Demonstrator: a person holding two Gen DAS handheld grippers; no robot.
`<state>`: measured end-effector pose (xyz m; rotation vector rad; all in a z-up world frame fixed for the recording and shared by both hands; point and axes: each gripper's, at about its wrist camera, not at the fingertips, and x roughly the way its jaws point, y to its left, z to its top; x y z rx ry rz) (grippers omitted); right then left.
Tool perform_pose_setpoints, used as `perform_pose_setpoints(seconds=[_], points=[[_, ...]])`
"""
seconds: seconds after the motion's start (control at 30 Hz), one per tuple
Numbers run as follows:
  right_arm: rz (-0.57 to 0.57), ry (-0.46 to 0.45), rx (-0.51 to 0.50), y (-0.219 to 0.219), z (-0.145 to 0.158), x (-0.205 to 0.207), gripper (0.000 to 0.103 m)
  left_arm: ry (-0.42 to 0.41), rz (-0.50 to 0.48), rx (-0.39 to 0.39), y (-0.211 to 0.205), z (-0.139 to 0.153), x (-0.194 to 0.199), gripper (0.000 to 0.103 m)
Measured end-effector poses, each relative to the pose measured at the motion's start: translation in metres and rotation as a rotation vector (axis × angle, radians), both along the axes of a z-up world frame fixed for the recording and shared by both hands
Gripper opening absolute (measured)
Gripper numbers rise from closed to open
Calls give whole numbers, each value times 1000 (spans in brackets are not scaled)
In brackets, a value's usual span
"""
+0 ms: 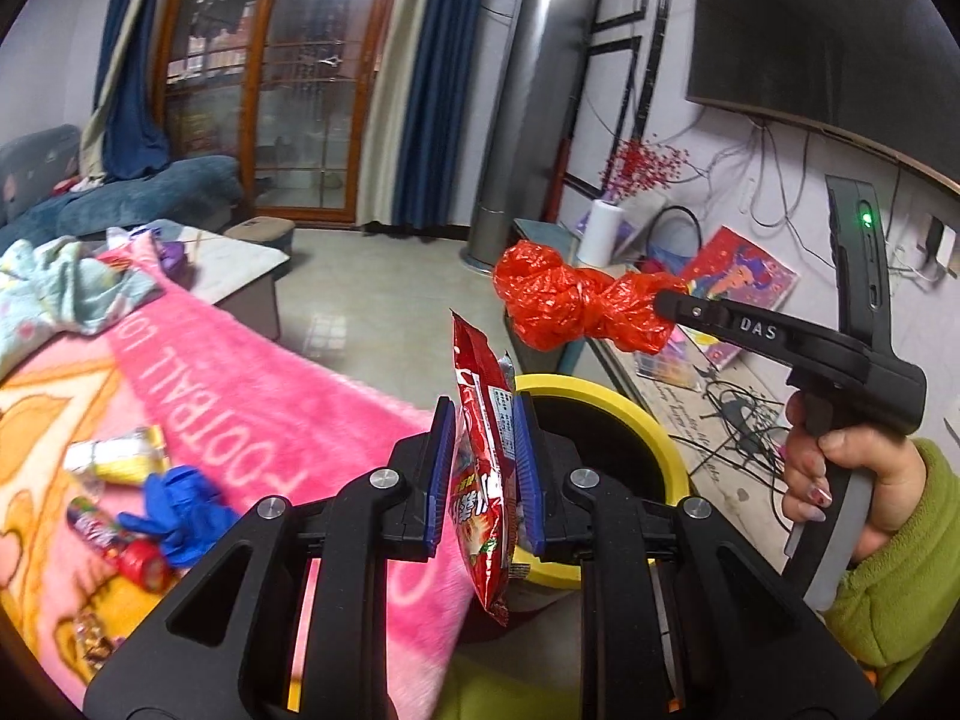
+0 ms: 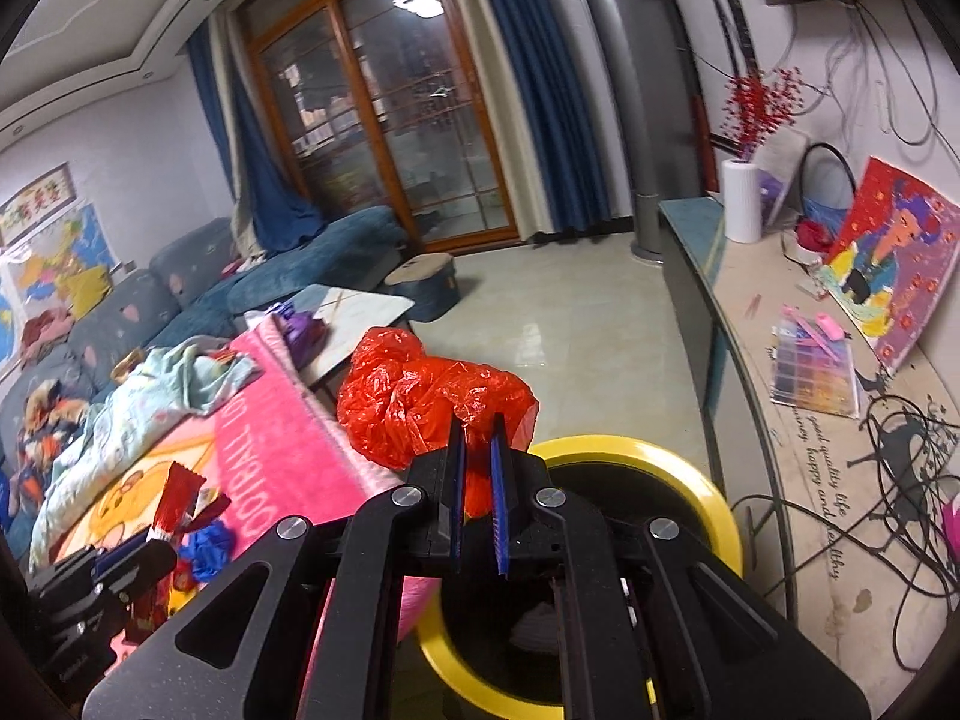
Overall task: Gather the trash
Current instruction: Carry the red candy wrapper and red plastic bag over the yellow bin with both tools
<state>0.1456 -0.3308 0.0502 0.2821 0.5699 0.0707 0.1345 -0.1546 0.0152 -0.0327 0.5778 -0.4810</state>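
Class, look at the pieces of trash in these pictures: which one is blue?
The crumpled blue glove on the pink blanket. The plastic bag and snack wrapper in the grippers are red.

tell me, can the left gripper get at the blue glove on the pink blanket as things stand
Probably not yet. The left gripper is shut on a red snack packet, so it has no free grip. The blue glove itself lies uncovered on the pink blanket, with nothing on top of it.

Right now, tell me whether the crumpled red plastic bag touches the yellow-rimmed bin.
Apart. The left wrist view shows the red plastic bag pinched in the right gripper, floor visible between it and the bin.
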Motion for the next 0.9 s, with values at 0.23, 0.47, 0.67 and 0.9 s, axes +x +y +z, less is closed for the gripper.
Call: perform_pose_setpoints(seconds=[0.23, 0.47, 0.67, 0.9], points=[[-64, 24, 14, -27, -12, 4, 7, -4, -54, 13, -25, -10, 6, 14], [-113, 80, 13, -47, -32, 11, 7, 28, -88, -8, -45, -26, 16, 14], [-136, 146, 24, -60, -57, 19, 7, 51, -117, 27, -63, -43, 26, 14], [-139, 207, 42, -68, -77, 26, 7, 77, -156, 50, -83, -58, 38, 14]])
